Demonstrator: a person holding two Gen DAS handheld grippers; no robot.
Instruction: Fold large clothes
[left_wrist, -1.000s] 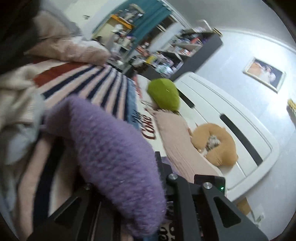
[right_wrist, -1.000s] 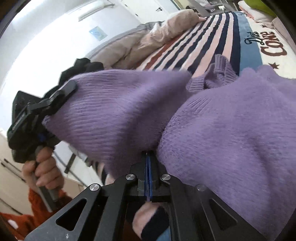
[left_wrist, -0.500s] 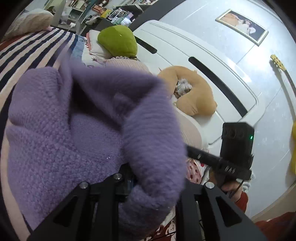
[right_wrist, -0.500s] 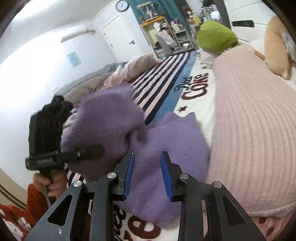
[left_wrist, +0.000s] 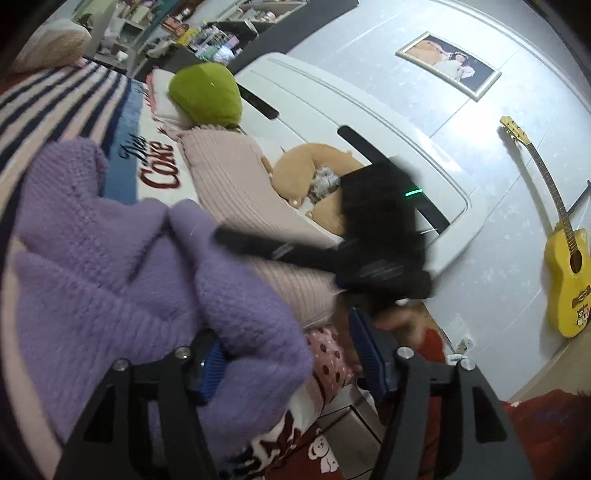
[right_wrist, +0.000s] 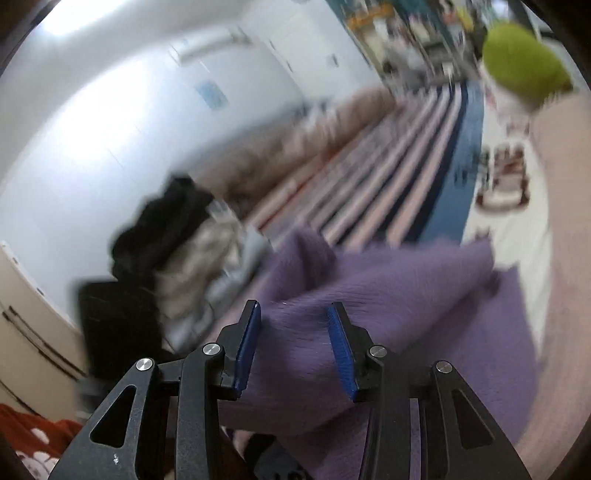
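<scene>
While you look along both grippers, this is what lies on the bed:

Writing: the bedspread (left_wrist: 122, 122) reads "Coke" in red letters, with a dark script word above it that is too slanted to read for sure; no other label is legible.

Purple sweater (left_wrist: 110, 266): one, bunched in thick folds on the near part of the bedspread, beside the pink ribbed blanket (left_wrist: 236, 184); in your right view the purple knit (right_wrist: 388, 295) sits just ahead of the pads, though that view is badly blurred.

Left gripper (left_wrist: 291, 362): its jaws have just been opening and stand apart; a fold of the sweater drapes over the left blue pad, the right pad is bare, so nothing is clamped.

Right gripper (right_wrist: 293, 347): its jaws have just been opening too; the two blue pads are parted with only air between them, above the sweater, released. From your left view it shows as a black blur crossing above the blanket.

Cushions: one green pillow (left_wrist: 205, 94), one tan curved cushion (left_wrist: 299, 173) against the white headboard (left_wrist: 332, 110).

Wall: one framed picture (left_wrist: 448, 64), one yellow guitar (left_wrist: 565, 266) leaning upright.

Other clothes: a heap of dark and pale garments (right_wrist: 184, 236) at the bed's far left edge, count unclear.

Stripes: navy and pink bands, too blurred to count.
</scene>
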